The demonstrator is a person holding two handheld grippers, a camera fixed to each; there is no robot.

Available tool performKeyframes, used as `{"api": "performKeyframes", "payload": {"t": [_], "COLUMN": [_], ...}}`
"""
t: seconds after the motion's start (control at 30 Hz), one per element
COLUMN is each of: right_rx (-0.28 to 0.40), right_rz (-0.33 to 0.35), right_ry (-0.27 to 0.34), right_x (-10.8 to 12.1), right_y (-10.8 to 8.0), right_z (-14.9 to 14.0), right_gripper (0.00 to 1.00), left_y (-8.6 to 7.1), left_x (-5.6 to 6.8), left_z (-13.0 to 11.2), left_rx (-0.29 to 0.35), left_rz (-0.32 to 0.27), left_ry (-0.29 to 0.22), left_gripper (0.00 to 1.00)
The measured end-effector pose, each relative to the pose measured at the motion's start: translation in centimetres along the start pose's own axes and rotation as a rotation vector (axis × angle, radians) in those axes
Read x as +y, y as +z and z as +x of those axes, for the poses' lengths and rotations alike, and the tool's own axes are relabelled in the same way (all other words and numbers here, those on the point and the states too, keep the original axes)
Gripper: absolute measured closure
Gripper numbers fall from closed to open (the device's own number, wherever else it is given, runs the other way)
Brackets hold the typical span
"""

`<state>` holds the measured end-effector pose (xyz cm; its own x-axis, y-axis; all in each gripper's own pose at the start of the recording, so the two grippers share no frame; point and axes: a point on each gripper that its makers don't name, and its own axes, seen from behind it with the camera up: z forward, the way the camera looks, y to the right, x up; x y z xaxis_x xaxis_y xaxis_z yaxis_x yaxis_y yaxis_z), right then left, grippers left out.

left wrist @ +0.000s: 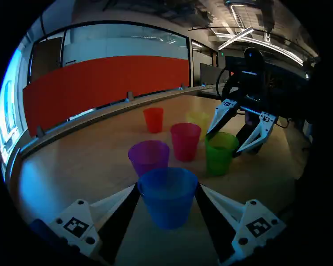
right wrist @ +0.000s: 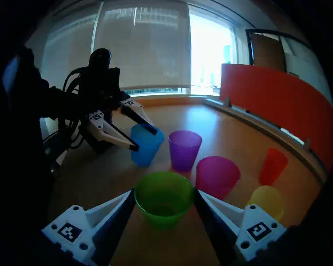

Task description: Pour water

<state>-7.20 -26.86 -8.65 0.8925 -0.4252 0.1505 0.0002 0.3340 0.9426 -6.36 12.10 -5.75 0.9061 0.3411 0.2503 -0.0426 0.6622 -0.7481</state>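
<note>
- Fingers (left wrist: 104, 204) of left gripper (left wrist: 168, 186), part-open, press both sides of blue cup (left wrist: 168, 204), upright on table (left wrist: 100, 150), lower centre.
- Right gripper (right wrist: 164, 191), equally part-open, clamps green cup (right wrist: 163, 208), lower centre of right gripper view.

Wooden bench (left wrist: 77, 164) running wide here, and four spare cups standing upright on it: purple cup (left wrist: 148, 156) nearest, pink cup (left wrist: 185, 139) just behind it, orange cup (left wrist: 153, 119) and yellow cup (left wrist: 198, 119) farther back, none of them touching. Along the bench's far edge, a long orange panel (left wrist: 100, 84) with glass (left wrist: 122, 44) above. Over in the right gripper view, a bright window (right wrist: 206, 57), a blind (right wrist: 140, 44) drawn beside it. Strip lights (left wrist: 237, 37) glowing on the ceiling.
</note>
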Motion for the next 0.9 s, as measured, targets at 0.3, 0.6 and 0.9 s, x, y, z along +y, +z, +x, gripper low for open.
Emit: {"api": "performKeyframes", "payload": {"t": [0.3,0.6,0.9], "right_rx": [0.002,0.001,0.001], "right_rz": [0.001,-0.002,-0.004], "right_ry": [-0.002,0.0,0.001], "right_x": [-0.06,-0.09,-0.1], "right_y": [-0.02,-0.11,-0.23], "right_z": [-0.13,-0.11,-0.2], "right_gripper": [0.05,0.05,0.04], "left_y": [0.18,0.1,-0.09], "left_x": [0.37,0.68,0.75], "left_z": [-0.49,-0.69,-0.87], "left_rx": [-0.031,-0.053,-0.069], "left_rz": [-0.008,-0.008,-0.003], "left_ry": [0.021,0.048,0.062], "left_gripper": [0.13,0.13,0.12]}}
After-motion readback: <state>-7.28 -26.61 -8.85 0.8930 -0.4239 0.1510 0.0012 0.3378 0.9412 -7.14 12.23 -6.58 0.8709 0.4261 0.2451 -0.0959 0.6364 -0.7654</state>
